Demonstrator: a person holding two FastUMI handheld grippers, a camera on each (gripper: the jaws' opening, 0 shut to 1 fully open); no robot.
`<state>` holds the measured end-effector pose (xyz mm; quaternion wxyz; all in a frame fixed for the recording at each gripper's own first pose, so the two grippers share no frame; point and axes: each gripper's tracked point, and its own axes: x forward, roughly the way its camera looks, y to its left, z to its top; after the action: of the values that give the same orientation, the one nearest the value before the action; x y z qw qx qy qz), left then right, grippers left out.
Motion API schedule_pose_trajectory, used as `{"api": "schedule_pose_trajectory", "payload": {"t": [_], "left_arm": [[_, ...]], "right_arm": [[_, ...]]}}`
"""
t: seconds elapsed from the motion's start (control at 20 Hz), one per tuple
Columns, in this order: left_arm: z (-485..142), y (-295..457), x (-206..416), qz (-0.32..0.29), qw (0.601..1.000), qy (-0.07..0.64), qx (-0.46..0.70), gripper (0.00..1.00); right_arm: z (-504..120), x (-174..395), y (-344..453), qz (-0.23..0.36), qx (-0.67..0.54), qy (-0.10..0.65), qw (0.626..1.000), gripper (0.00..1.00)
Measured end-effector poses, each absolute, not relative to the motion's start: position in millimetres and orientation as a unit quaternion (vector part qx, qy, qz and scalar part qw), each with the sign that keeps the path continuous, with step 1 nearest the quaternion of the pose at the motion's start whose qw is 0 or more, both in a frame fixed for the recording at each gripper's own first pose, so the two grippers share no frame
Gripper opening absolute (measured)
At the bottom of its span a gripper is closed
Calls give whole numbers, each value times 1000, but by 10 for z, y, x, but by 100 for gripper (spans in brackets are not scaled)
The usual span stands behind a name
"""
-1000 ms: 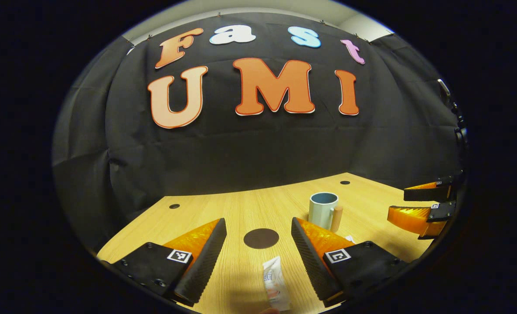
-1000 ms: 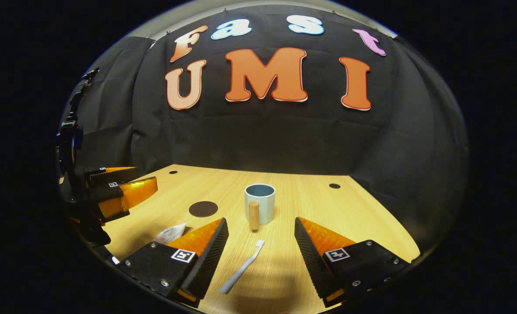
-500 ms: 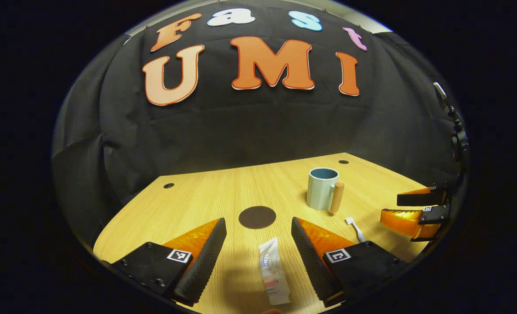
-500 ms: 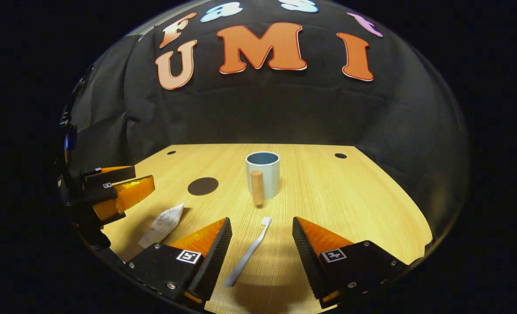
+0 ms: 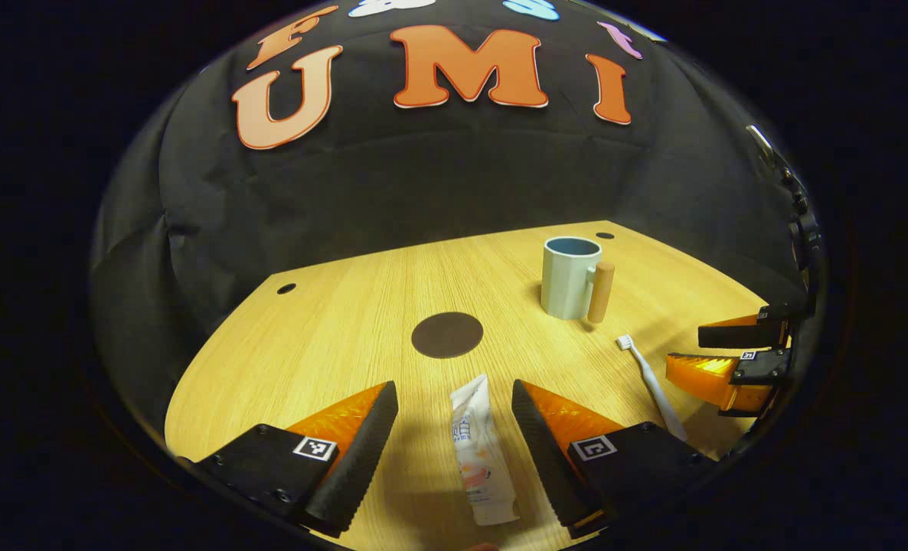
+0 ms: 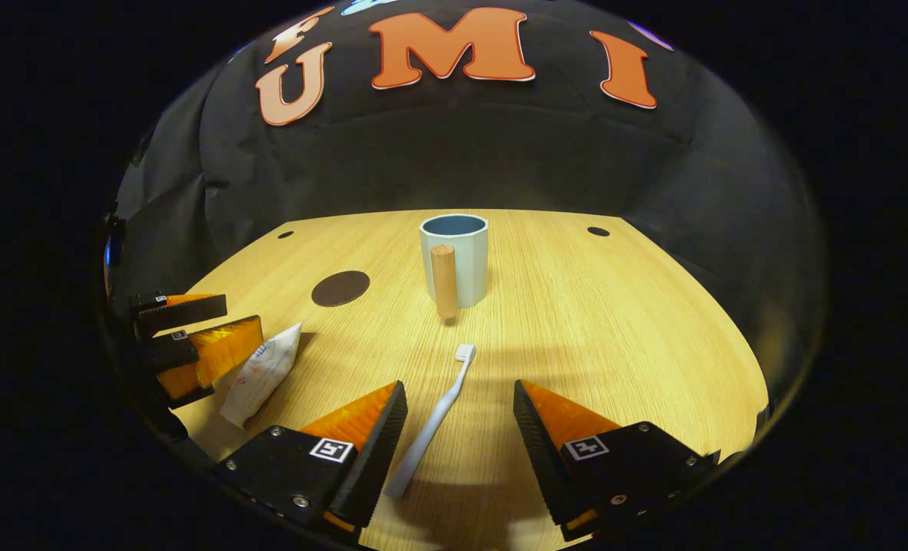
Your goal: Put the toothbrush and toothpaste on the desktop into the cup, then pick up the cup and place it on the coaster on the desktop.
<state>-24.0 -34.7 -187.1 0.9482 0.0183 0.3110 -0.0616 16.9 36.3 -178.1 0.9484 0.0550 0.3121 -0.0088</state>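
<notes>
In the left gripper view we see the left gripper (image 5: 454, 421) released, its fingers spread wide above the counter (image 5: 331, 337), and the toothpaste (image 5: 478, 451) lies flat between them, touched by neither finger. Against the frames of a second ago the view has tipped downward: the tube then showed just its upper end at the bottom edge, and now we see nearly its whole length, with the counter taking up more of the picture. The dark round coaster (image 5: 447, 334) lies just beyond the tube's far end, and it sits higher in the picture than before. Farther right stands the cup (image 5: 569, 277), upright with its wooden handle turned right, and the toothbrush (image 5: 651, 383), which a second ago was barely visible, now lies in full view between the cup and the right gripper (image 5: 718, 353), whose fingers are parted at the right edge. In the right gripper view we find the right gripper (image 6: 460, 417) likewise released, fingers wide, with the toothbrush (image 6: 432, 421) lying on the counter (image 6: 615, 321) between them, its handle close beside the left finger and its head pointing toward the cup (image 6: 455, 260). Here too the view has tilted down, so the cup and coaster (image 6: 340, 288) have risen in the picture. At the left, the left gripper (image 6: 209, 333) now hangs closely about the toothpaste (image 6: 261, 373), nearer to it than before.
</notes>
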Motion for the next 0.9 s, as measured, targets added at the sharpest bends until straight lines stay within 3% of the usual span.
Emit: {"api": "schedule_pose_trajectory", "payload": {"t": [0.75,0.9], "left_arm": [[-2547,-452,-330,-84,902,423,-21,98],[-2585,-445,-305,-88,899,429,-19,89]], "right_arm": [[-2165,179,605,-6,30,380,924,85],[-2185,180,674,-2,34,386,922,84]]}}
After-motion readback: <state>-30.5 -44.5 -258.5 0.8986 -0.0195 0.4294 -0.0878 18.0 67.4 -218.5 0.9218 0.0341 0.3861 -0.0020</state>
